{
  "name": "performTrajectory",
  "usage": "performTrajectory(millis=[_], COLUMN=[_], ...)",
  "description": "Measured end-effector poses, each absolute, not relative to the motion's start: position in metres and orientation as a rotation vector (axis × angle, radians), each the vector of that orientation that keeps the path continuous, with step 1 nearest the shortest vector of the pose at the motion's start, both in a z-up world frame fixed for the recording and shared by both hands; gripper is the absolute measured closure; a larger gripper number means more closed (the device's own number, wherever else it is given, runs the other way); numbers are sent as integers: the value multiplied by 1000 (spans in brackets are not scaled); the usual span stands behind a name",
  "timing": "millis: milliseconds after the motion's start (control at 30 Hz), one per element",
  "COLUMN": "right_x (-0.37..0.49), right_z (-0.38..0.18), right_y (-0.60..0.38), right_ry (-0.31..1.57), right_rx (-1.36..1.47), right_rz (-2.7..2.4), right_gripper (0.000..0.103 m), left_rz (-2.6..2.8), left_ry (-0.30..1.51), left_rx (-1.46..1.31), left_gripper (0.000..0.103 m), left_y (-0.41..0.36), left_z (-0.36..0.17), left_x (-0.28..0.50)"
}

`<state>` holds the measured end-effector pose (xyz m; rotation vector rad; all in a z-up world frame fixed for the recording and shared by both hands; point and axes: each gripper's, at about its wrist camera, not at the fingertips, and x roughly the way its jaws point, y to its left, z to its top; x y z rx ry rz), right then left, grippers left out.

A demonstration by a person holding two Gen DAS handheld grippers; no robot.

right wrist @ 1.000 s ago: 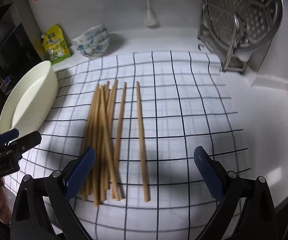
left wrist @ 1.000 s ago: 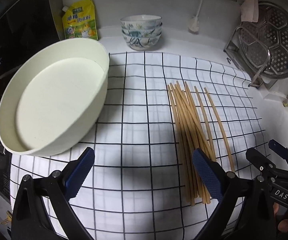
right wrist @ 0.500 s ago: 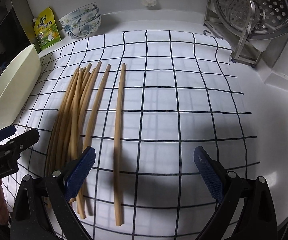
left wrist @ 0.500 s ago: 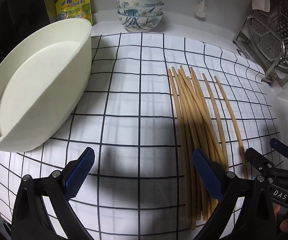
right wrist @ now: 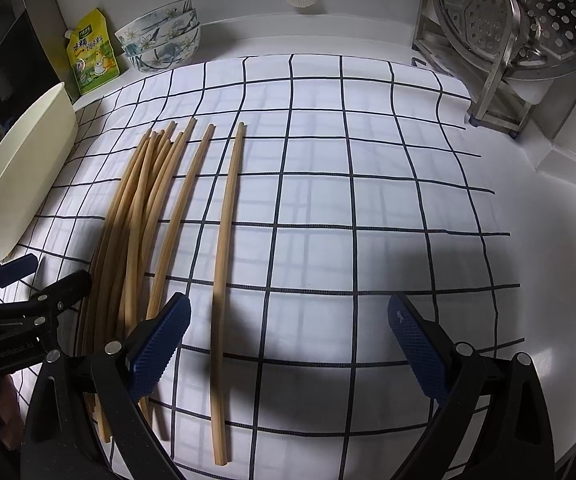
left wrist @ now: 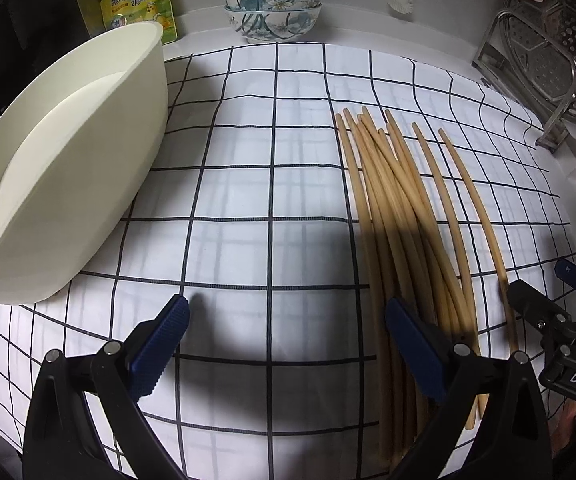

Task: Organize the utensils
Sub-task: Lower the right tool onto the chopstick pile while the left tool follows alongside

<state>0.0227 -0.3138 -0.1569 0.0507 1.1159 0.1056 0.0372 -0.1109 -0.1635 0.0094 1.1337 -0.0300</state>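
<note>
about to pick the first chopstick

the chopsticks (right wrist: pixel 136 224) lie on the checked cloth (right wrist: pixel 368 208), pointing away from me. most are bunched in a loose, overlapping bundle; one lies just beside the bundle, and a single chopstick (right wrist: pixel 224 264) lies apart on the right. none is lifted, so i judge the sorting has not really begun: this looks like the approach before a first pick.

my right hand-held gripper (right wrist: pixel 288 344) hangs low over the cloth with its jaws spread wide and nothing between them. the single chopstick runs just inside its left finger (right wrist: pixel 160 344), so it is the easiest target. the next move, i think, calls for sliding a little to the left so the stick sits midway between the fingers, dropping until the pads reach the cloth, then closing across the stick. it is thin and round, so it may roll away if i close off-centre.

my left hand-held gripper (left wrist: pixel 288 352) is also spread open and empty, low over bare cloth. its right finger (left wrist: pixel 412 348) overlaps the near ends of the bundle (left wrist: pixel 400 240) in the picture; i cannot tell if it touches them.

a cream basin (left wrist: pixel 72 184) sits at the left edge of the cloth, well clear of the bundle. it seems a likely place for the sticks, though i cannot be sure. at the back of the surface (right wrist: pixel 328 36) stands a stack of bowls (left wrist: pixel 272 4).
</note>
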Motion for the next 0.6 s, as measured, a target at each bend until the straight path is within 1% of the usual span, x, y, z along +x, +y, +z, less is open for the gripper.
performTrajectory(millis=[133, 267, 600], right_x=[26, 28, 31], right_z=[-157, -159, -165], right_y=[-314, -310, -294], right_ry=[1118, 1126, 1105], right_rx=[56, 45, -79], right_rz=[108, 124, 105], right_gripper=[9, 9, 9], left_rz=[-7, 23, 38], left_ry=[1128, 1131, 1124], left_rx=[29, 58, 38], left_gripper=[5, 6, 6], left_y=[-111, -107, -101], left_z=[-165, -166, -166], left_x=[40, 41, 51])
